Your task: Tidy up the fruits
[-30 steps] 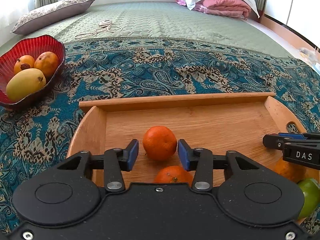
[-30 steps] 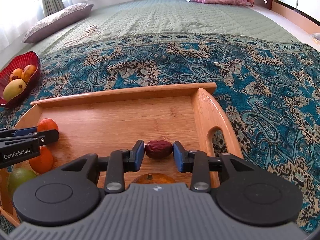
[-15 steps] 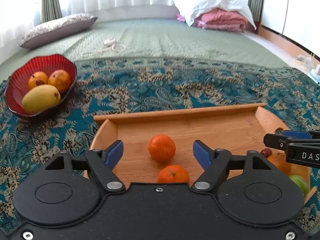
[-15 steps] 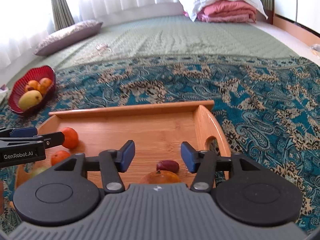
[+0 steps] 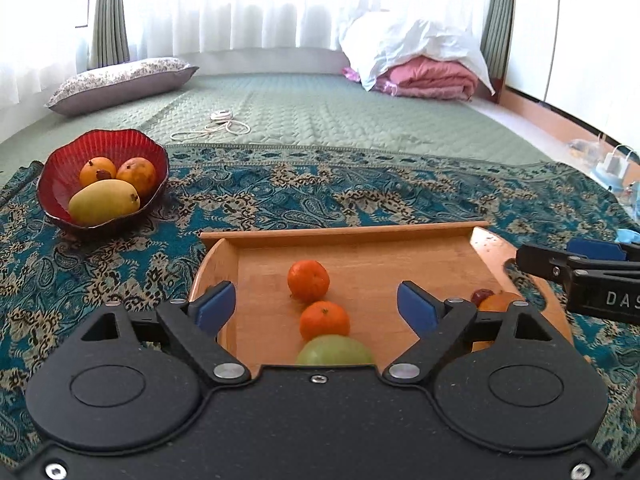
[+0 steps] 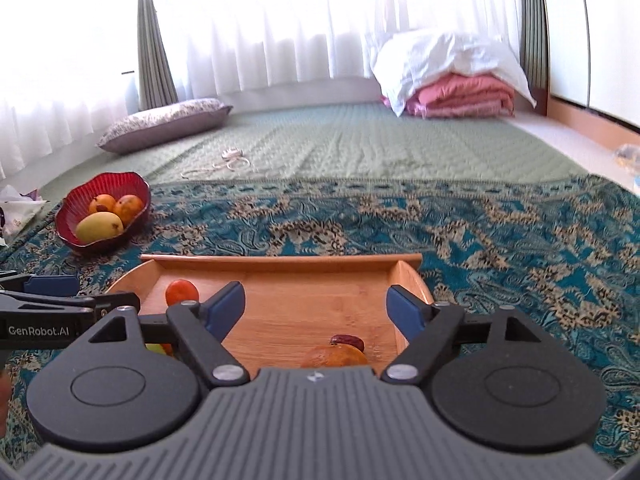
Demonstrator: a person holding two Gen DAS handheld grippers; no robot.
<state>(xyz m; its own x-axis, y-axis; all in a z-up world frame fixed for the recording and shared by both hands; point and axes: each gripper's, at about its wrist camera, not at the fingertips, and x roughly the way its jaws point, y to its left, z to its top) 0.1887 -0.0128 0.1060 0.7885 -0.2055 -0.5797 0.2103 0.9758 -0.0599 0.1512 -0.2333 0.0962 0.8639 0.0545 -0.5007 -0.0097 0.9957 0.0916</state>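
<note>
Clearly both grippers stand empty above the wooden tray (image 5: 344,236), which lies on the patterned blue cloth (image 5: 280,192) near its front edge. The left gripper (image 5: 316,306) has just been opening its jaws and now holds them wide, with nothing pressed between the blue pads; two mandarins sit on the tray floor below, the farther mandarin (image 5: 308,281) toward the tray's left half and the nearer mandarin (image 5: 324,319) just in front of it, touching or nearly so. A green fruit (image 5: 334,351) lies at the tray's near edge, half hidden by the gripper body. The right gripper (image 6: 316,307) has likewise just been spreading its jaws and is wide and empty; a dark red date (image 6: 349,341) and an orange-brown fruit (image 6: 335,357) lie beside each other by the tray's right end, close to the handle cut-out.

In my judgement this is a release step: fruit has been set down in the tray and both tools are free. A red bowl (image 5: 60,168) at the cloth's left edge holds a mango (image 5: 104,201) and two orange fruits. The next move probably calls for reaching to that bowl, centring open jaws around one fruit and closing gently.

The left gripper's side reads "GenRobot.AI" in the right wrist view; the right gripper's side shows "DAS", cut off by the frame edge.
</note>
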